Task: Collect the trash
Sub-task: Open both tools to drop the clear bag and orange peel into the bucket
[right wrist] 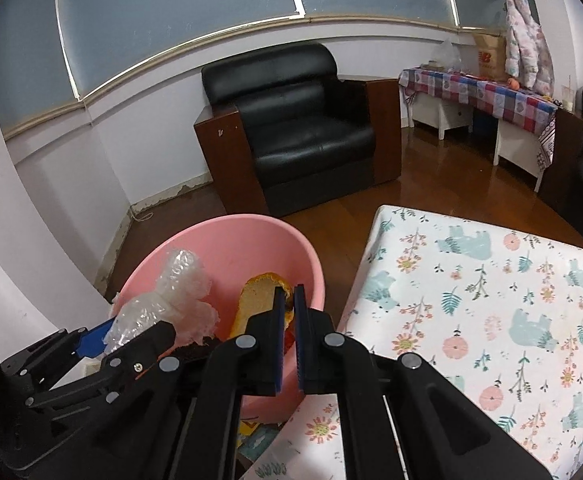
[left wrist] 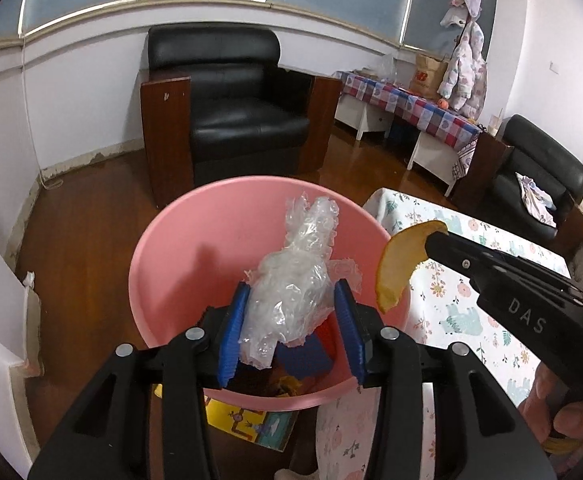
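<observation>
Directly over the pink bin (left wrist: pixel 179 240), the left gripper (left wrist: pixel 291 312) pinches a crumpled clear plastic wrap (left wrist: pixel 295 280) between its blue pads (left wrist: pixel 233 320). Beside it, the right gripper (right wrist: pixel 288 308) is pressed together on a yellow peel (right wrist: pixel 257 296), held at the bin's rim nearest the bench (right wrist: pixel 491 300). Other scraps lie in the bin's bottom, too hidden to identify.

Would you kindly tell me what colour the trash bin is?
The trash bin is pink, clearest in the left wrist view.
</observation>
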Demonstrator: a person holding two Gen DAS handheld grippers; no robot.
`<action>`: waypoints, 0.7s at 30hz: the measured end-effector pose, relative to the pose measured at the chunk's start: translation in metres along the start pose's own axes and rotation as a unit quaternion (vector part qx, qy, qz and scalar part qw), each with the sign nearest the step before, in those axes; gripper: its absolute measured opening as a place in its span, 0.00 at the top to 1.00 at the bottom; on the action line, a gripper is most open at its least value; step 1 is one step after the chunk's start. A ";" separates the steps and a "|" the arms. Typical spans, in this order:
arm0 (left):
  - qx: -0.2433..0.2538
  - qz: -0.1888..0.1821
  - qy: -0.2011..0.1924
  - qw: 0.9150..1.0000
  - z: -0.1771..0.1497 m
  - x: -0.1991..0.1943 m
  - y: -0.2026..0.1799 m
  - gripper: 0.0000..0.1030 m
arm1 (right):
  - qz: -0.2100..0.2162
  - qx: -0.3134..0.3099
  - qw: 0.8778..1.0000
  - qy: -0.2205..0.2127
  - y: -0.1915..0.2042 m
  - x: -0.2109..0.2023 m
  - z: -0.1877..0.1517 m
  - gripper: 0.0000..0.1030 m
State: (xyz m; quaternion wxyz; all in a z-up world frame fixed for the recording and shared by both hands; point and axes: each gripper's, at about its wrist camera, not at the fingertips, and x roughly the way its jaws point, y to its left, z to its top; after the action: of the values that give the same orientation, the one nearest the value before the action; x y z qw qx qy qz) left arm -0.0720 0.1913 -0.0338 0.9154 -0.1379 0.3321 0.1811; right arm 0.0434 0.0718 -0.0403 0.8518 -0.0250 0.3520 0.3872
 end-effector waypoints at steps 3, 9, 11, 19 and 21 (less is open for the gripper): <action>-0.006 0.000 0.001 1.000 0.000 0.001 0.004 0.48 | 0.008 0.000 1.000 0.005 0.001 0.004 -0.001 0.96; -0.008 -0.001 0.001 1.000 0.002 0.000 0.006 0.41 | 0.016 -0.005 1.000 0.011 0.003 0.009 -0.003 0.88; -0.009 -0.001 0.000 1.000 0.002 0.000 0.006 0.41 | 0.024 -0.004 1.000 0.013 0.003 0.010 -0.003 0.86; -0.008 0.001 -0.003 1.000 0.003 -0.004 0.007 0.41 | 0.038 -0.004 0.999 0.001 -0.003 0.001 -0.004 0.68; -0.008 0.001 -0.005 1.000 0.004 -0.006 0.007 0.41 | 0.040 -0.003 0.999 -0.001 -0.004 -0.002 -0.003 0.66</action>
State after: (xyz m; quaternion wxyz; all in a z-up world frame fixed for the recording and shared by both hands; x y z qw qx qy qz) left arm -0.0768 0.1979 -0.0280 0.9157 -0.1435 0.3263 0.1854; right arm 0.0436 0.0670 -0.0420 0.8359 -0.0130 0.3512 0.4217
